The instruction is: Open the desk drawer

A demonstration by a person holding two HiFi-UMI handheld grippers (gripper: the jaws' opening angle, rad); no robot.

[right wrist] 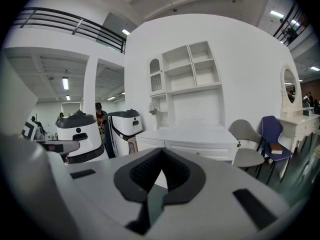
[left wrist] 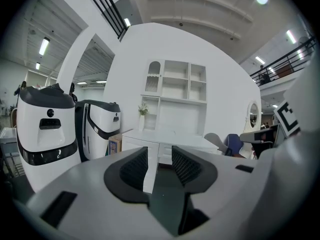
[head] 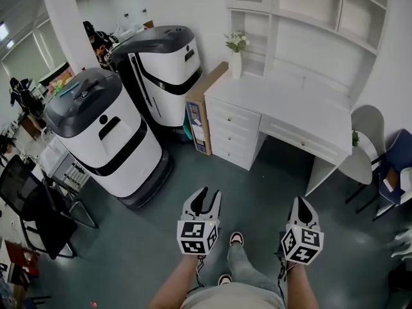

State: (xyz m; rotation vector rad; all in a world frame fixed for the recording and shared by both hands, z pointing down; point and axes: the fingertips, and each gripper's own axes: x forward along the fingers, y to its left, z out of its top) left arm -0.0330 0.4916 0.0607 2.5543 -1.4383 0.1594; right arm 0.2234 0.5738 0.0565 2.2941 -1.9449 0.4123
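Observation:
A white desk (head: 283, 108) stands against the wall several steps ahead. It has a stack of drawers (head: 235, 132) on its left and a wide shallow drawer (head: 302, 139) under the top, all closed. Both grippers hang low over the grey floor, well short of the desk. My left gripper (head: 209, 195) is open, and its pads frame the desk (left wrist: 165, 139) in the left gripper view. My right gripper (head: 302, 203) is shut on nothing, with its tips meeting (right wrist: 161, 151). The wide drawer (right wrist: 215, 151) shows beyond them.
Two large white-and-black machines (head: 103, 134) (head: 164, 69) stand left of the desk, with a cardboard box (head: 199, 114) leaning between. A vase of flowers (head: 236, 51) sits on the desk under white shelves (head: 309, 18). A grey chair (head: 364, 147) and a blue chair (head: 396, 166) stand right.

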